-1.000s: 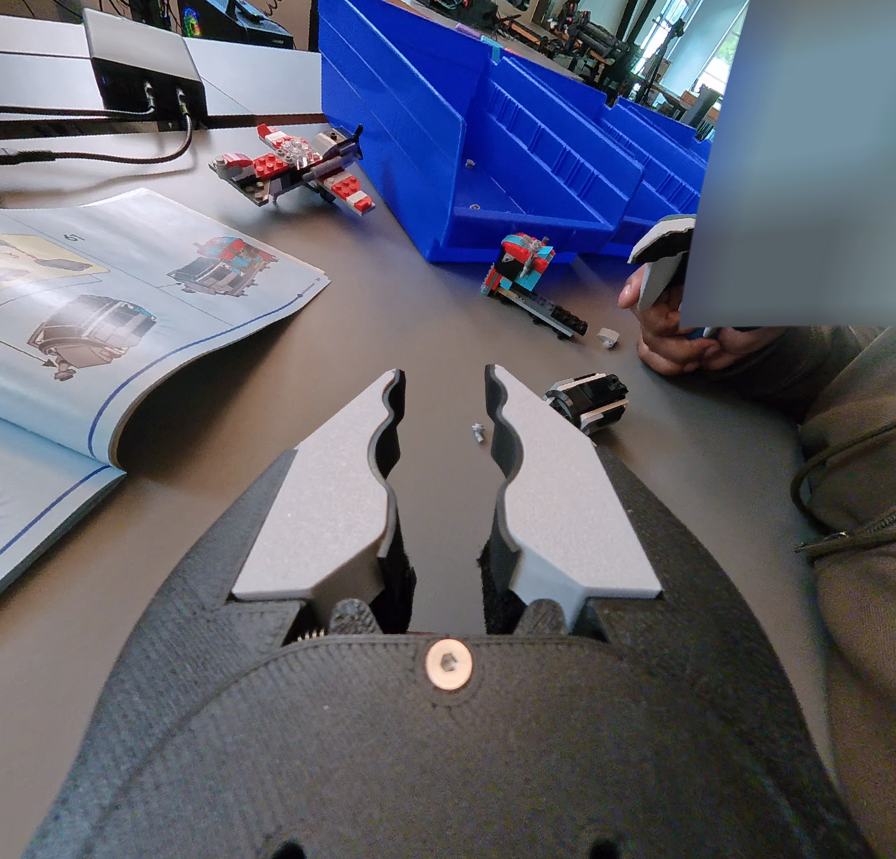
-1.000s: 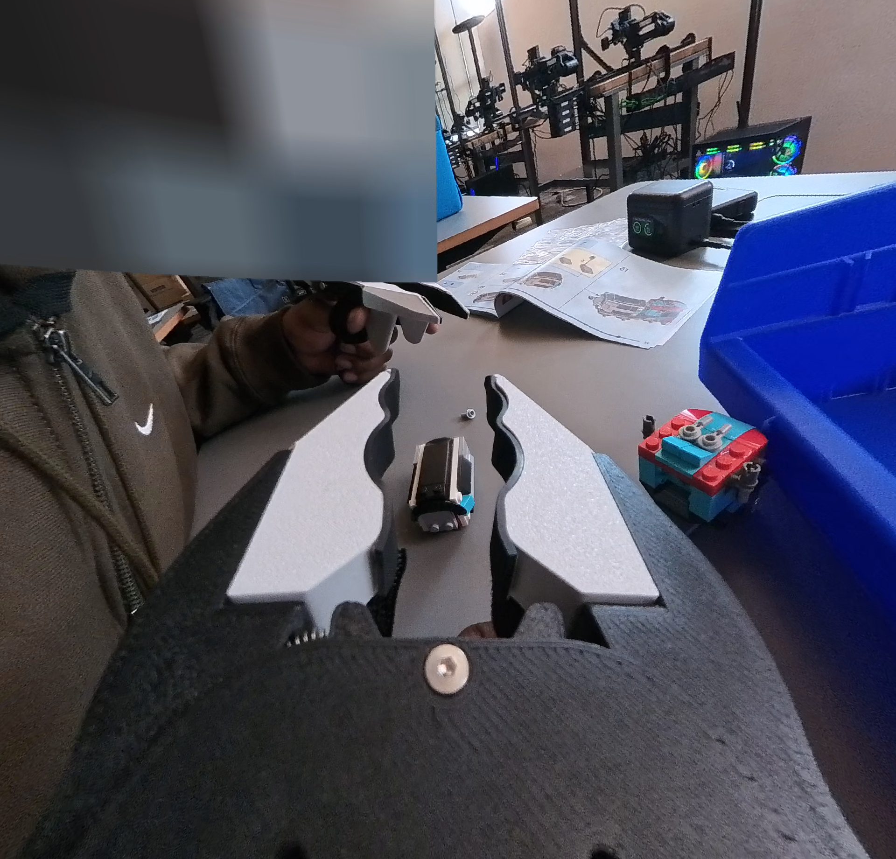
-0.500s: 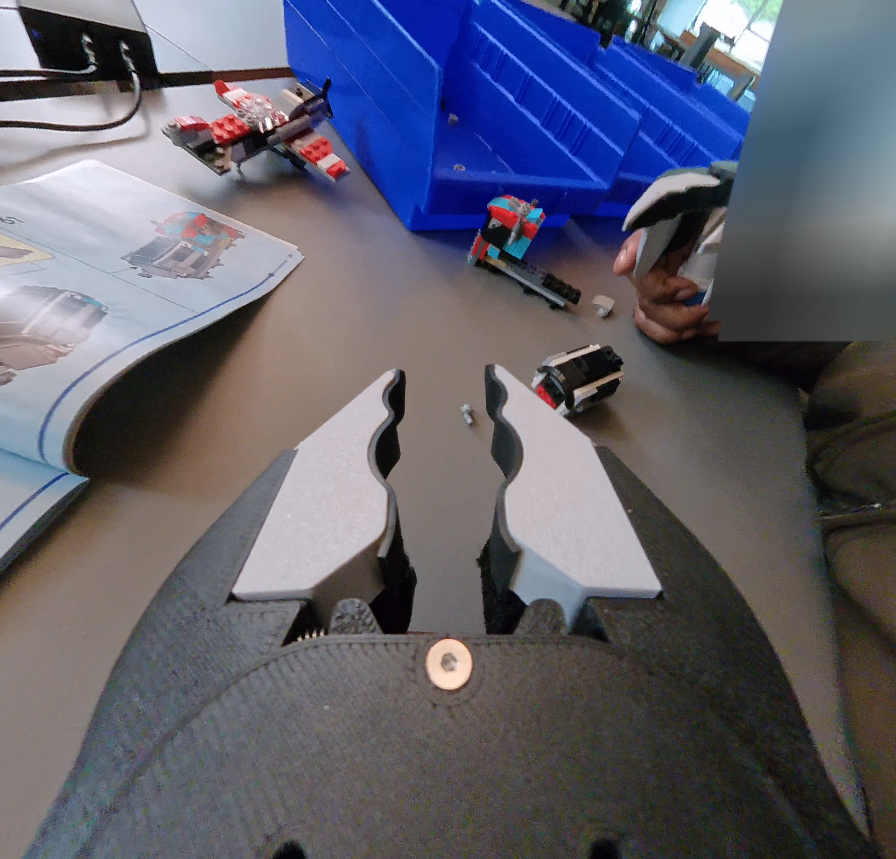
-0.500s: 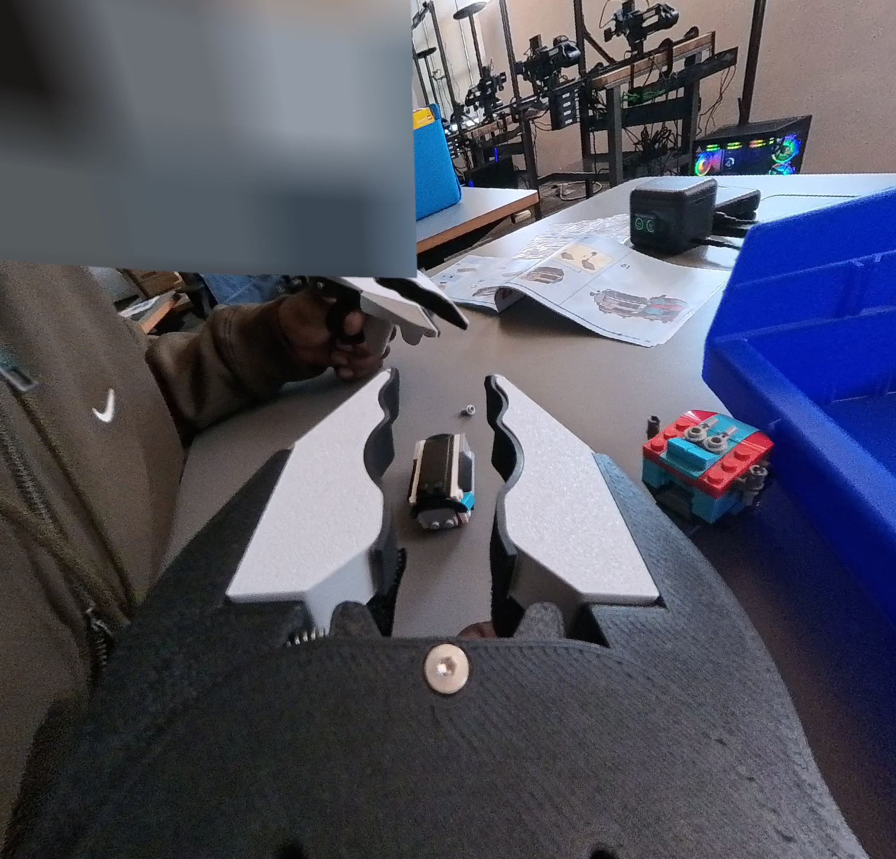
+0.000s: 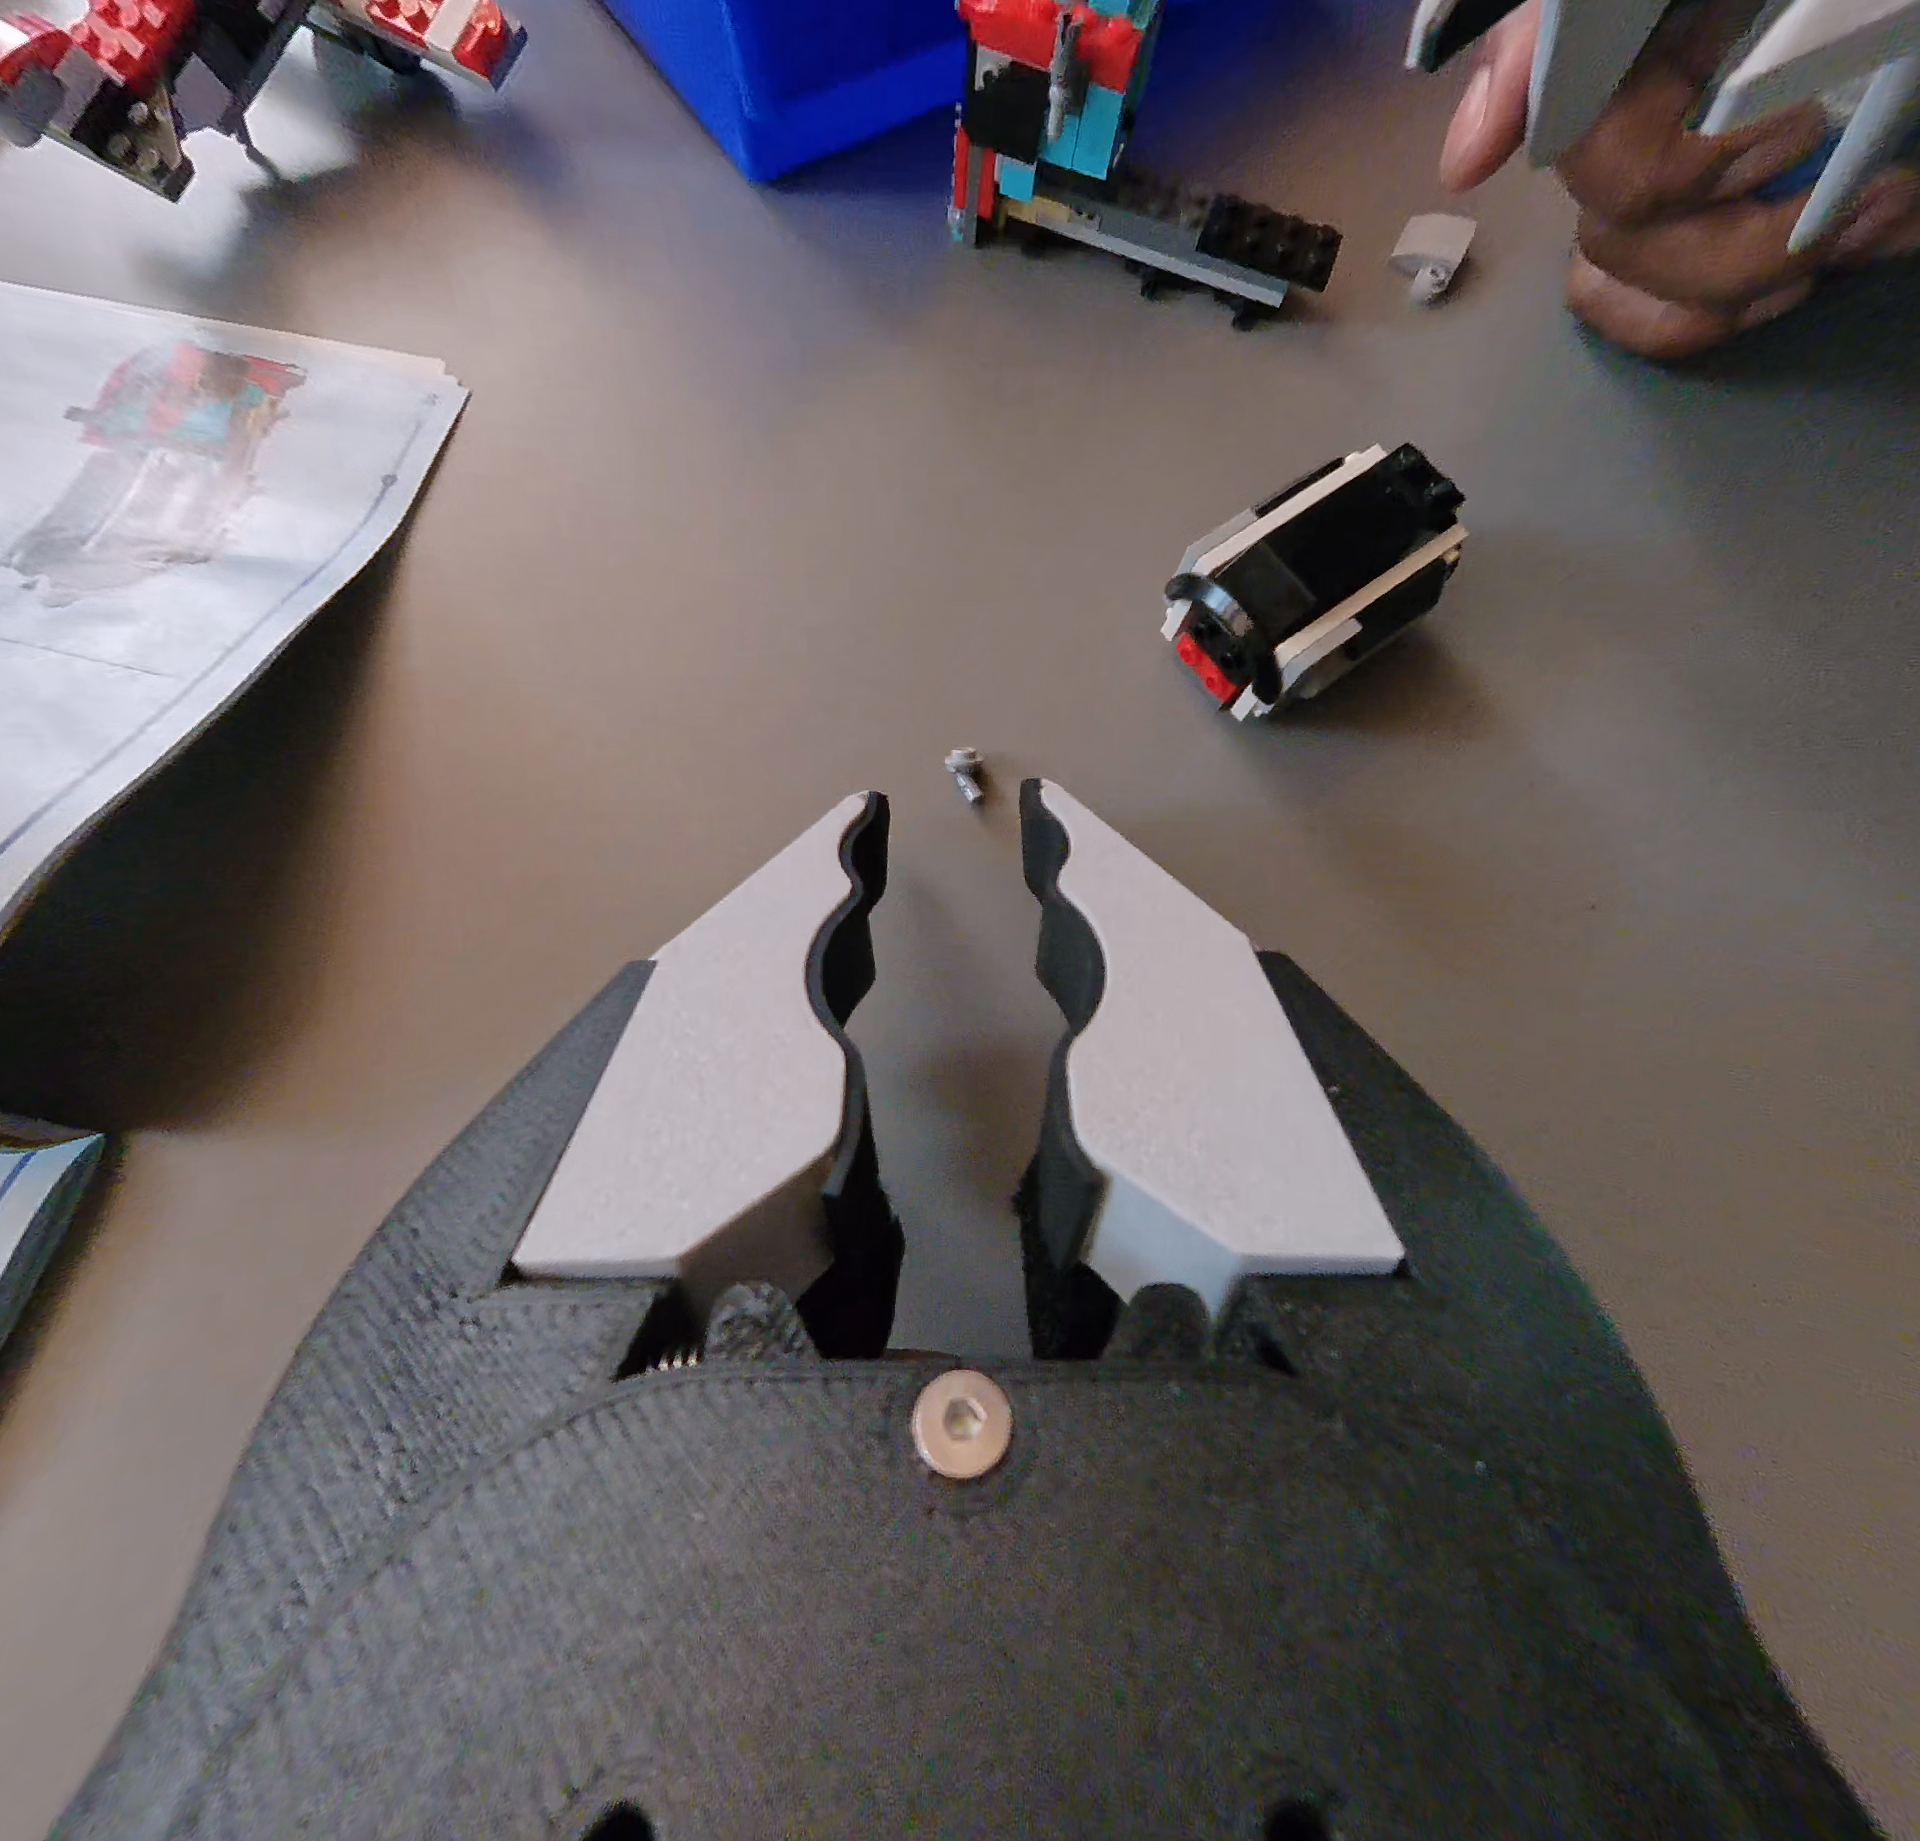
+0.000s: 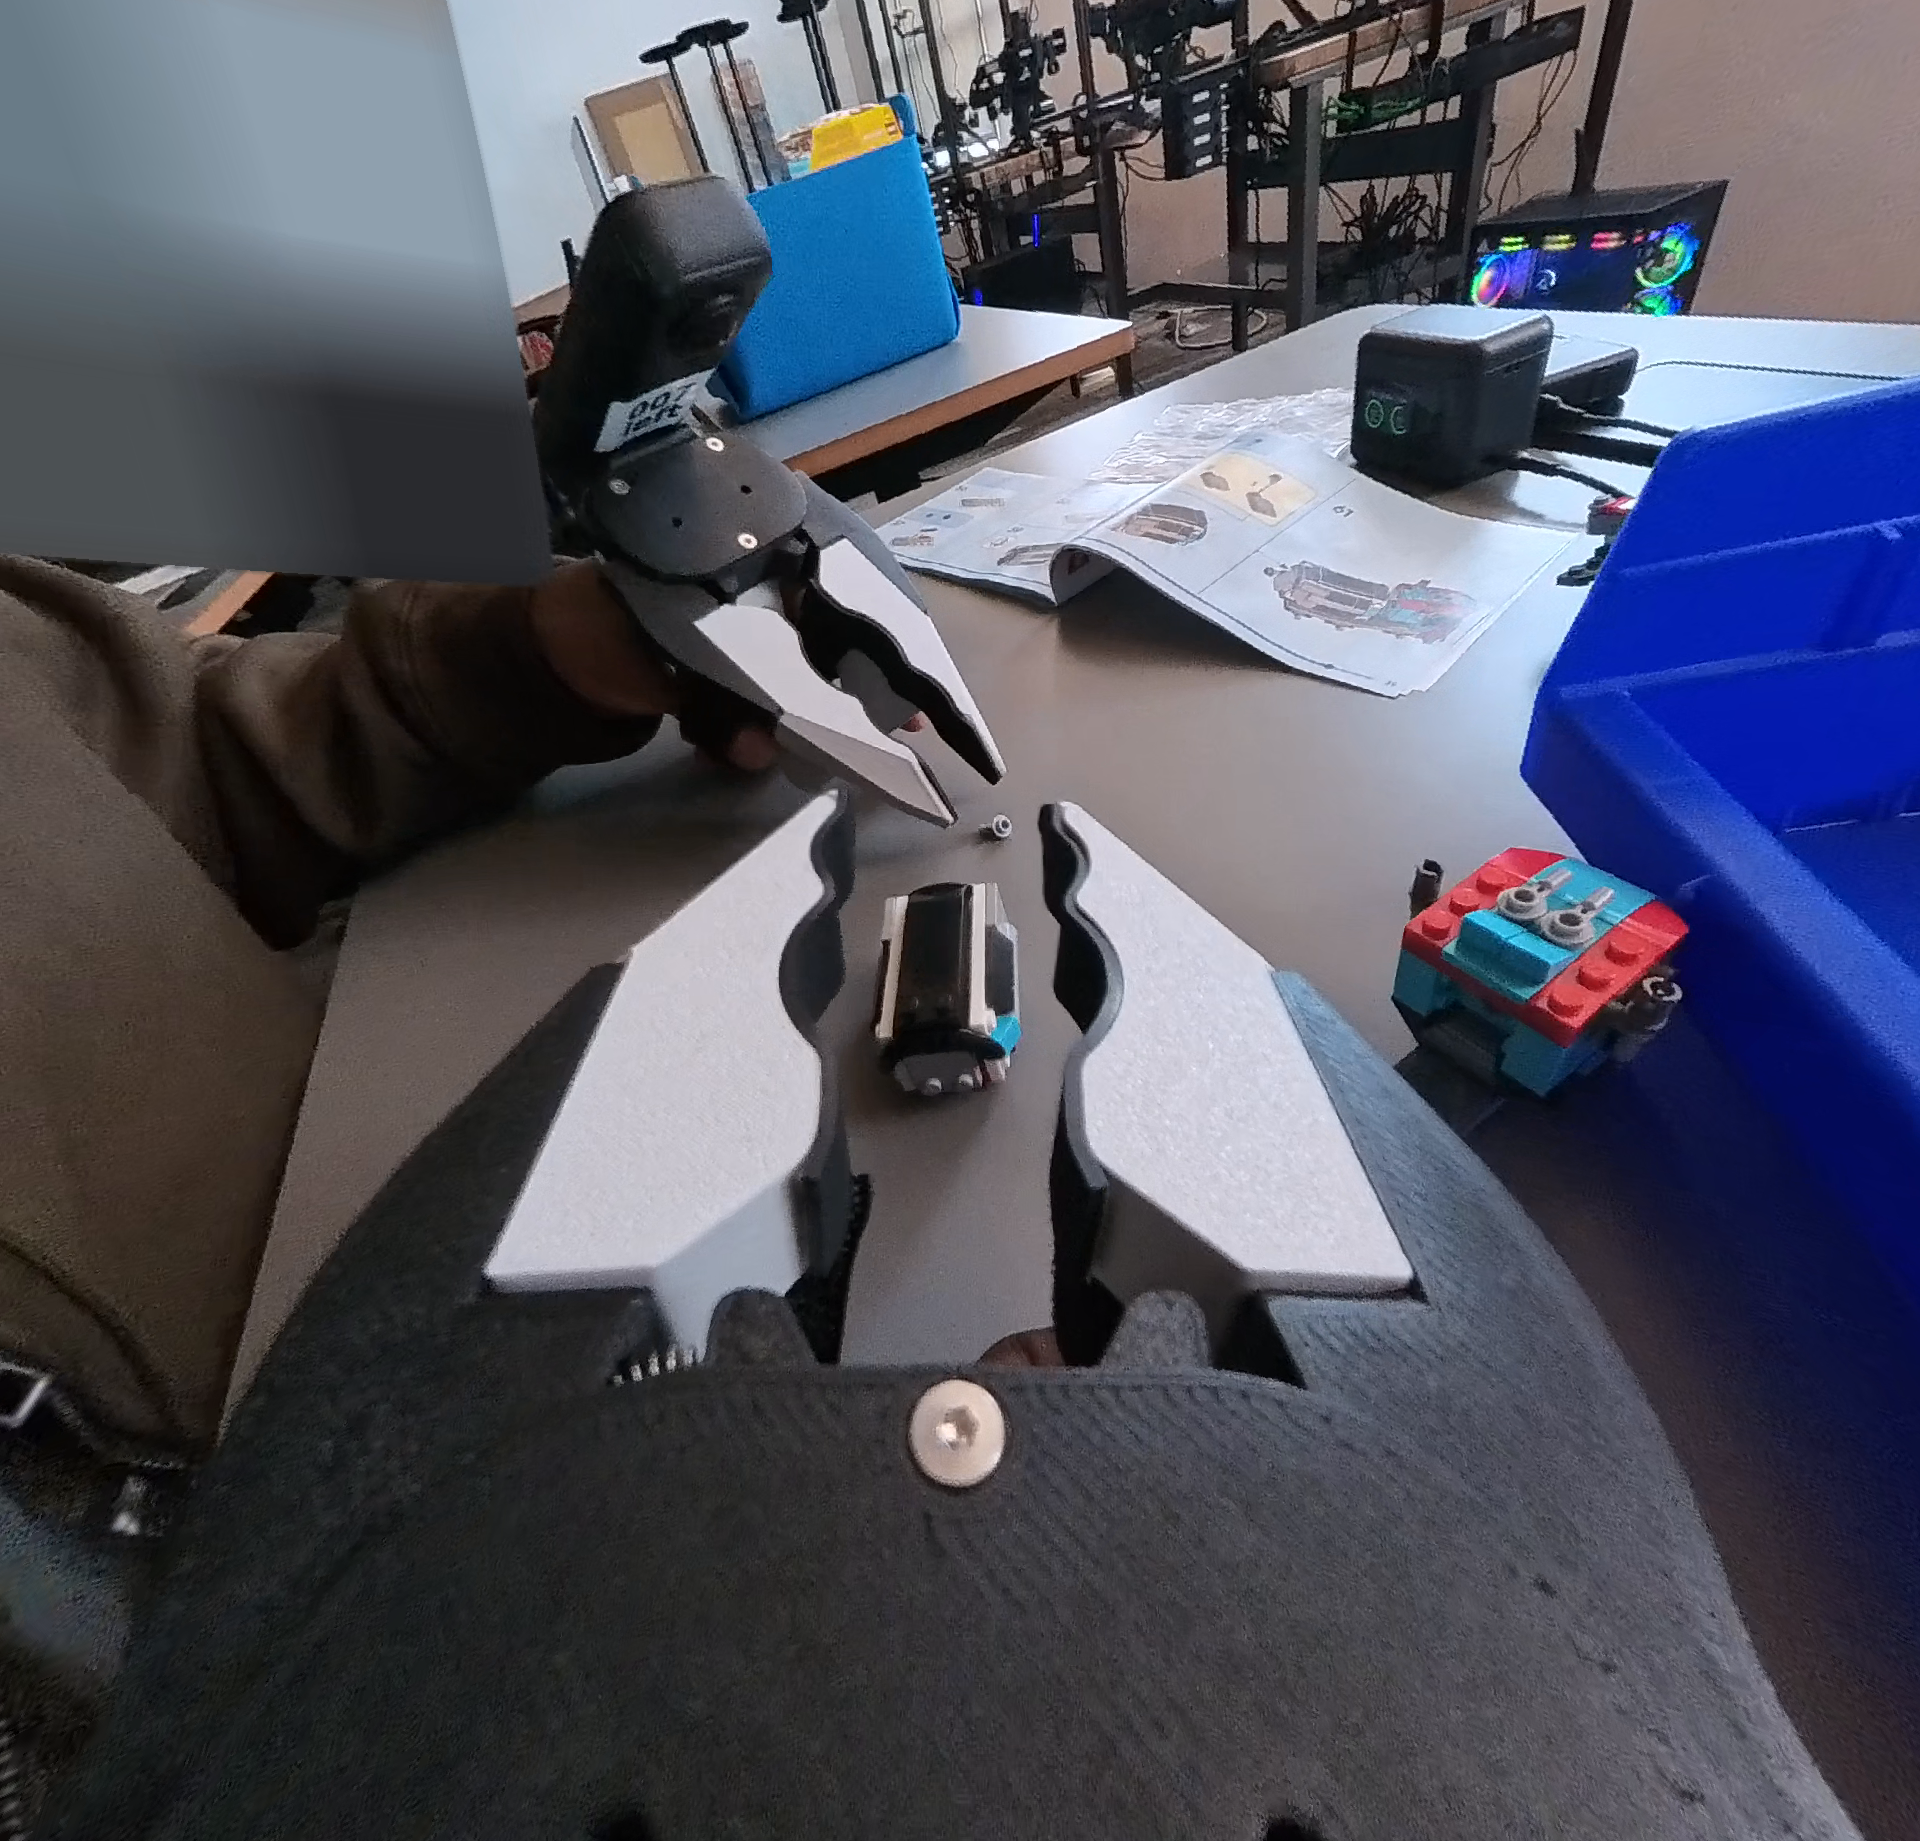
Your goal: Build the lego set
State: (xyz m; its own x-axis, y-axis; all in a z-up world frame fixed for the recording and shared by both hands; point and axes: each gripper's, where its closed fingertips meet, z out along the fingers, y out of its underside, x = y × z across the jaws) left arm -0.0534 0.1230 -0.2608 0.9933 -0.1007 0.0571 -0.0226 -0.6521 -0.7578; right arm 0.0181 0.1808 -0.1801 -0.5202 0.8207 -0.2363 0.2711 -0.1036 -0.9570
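Left fingers (image 5: 727,1012): parted, empty, tips just short of the pin.
Right fingers (image 6: 675,1085): apart, either side of the block without touching.
Bin (image 6: 1766,752): right, beside a brick build (image 6: 1538,970).
Block (image 6: 945,981): black and white, on its side.
Pin (image 5: 964,775): grey, loose on the table (image 5: 623,596).

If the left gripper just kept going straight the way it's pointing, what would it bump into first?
Most likely the tiny grey stud piece lying on the table just ahead of the left gripper, whose jaws are open and empty. Depth is hard to judge.
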